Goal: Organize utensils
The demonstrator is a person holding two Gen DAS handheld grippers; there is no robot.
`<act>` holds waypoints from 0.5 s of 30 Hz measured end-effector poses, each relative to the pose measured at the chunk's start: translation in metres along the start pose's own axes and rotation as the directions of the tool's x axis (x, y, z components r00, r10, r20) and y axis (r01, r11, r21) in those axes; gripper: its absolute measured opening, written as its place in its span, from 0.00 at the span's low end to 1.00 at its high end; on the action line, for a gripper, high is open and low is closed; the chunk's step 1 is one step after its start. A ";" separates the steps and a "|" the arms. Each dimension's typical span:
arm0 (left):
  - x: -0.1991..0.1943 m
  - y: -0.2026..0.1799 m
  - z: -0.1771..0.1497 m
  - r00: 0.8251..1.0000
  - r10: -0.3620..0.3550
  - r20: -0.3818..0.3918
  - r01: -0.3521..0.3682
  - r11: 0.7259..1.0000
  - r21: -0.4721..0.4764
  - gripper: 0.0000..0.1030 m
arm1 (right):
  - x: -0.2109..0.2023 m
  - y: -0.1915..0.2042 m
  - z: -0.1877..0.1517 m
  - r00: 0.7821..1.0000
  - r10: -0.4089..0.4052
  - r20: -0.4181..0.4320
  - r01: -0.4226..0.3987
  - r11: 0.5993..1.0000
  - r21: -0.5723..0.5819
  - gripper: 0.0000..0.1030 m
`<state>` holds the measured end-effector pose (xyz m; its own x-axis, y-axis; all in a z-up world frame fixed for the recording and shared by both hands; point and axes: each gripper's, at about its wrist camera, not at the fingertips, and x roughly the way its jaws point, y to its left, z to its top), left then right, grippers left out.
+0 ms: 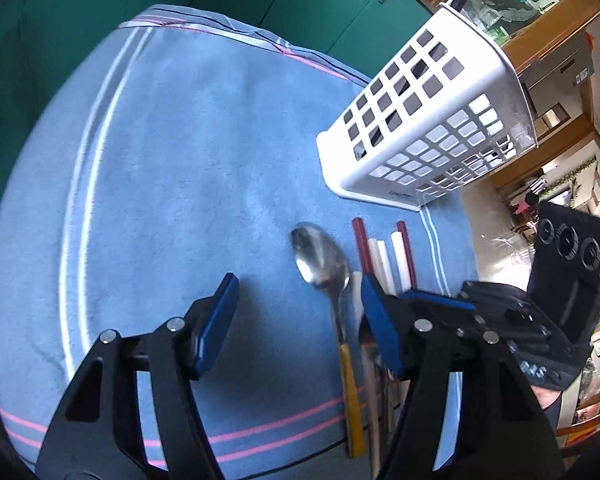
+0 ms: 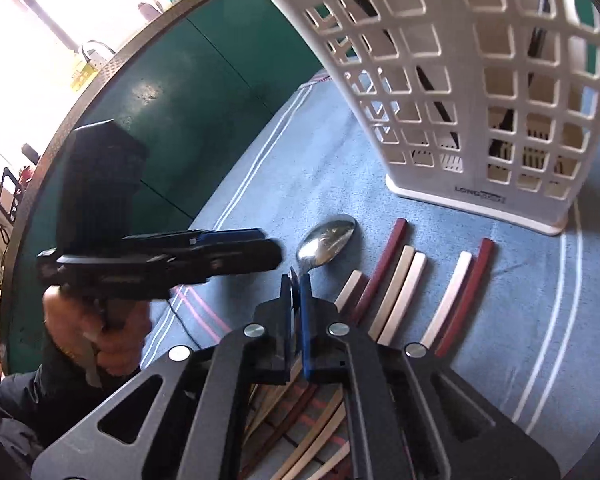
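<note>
Right wrist, right claw [image 2: 296, 282] pinching spoon [image 2: 327, 242] neck

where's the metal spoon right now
The metal spoon lies on the blue cloth, left of the chopsticks, in front of the white basket; the right gripper pinches its neck.

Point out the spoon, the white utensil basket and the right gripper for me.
spoon [image 2: 327, 240]: right wrist view, on its bowl.
white utensil basket [image 1: 384, 176]: left wrist view, on its lower wall.
right gripper [image 2: 298, 280]: right wrist view, between its fingertips, closed on the spoon's neck.
</note>
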<state>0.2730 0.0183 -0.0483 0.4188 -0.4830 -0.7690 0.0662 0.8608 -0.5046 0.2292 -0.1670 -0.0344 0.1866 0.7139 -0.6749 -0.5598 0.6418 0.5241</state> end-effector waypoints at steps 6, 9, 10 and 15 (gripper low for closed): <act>0.017 -0.002 0.015 0.998 -0.056 -0.024 0.055 0.998 -0.009 0.59 | -0.035 0.011 -0.016 0.999 -0.006 0.054 0.007 1.000 -0.025 0.04; 0.024 0.000 0.022 0.994 -0.101 -0.043 0.100 0.994 -0.036 0.51 | -0.048 0.016 -0.026 0.997 -0.022 0.079 0.025 0.999 -0.036 0.04; 0.027 0.001 0.024 0.992 -0.114 -0.049 0.112 0.993 -0.043 0.46 | -0.050 0.016 -0.027 0.996 -0.021 0.086 0.024 0.999 -0.034 0.04; 0.037 0.000 0.026 0.986 -0.151 -0.064 0.146 0.987 -0.067 0.13 | -0.052 0.014 -0.033 0.994 -0.035 0.104 0.037 0.999 -0.024 0.04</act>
<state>0.3118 0.0051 -0.0666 0.3449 -0.6166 -0.7078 0.0661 0.7681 -0.6369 0.1849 -0.2044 -0.0085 0.2887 0.7163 -0.6352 -0.5716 0.6612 0.4858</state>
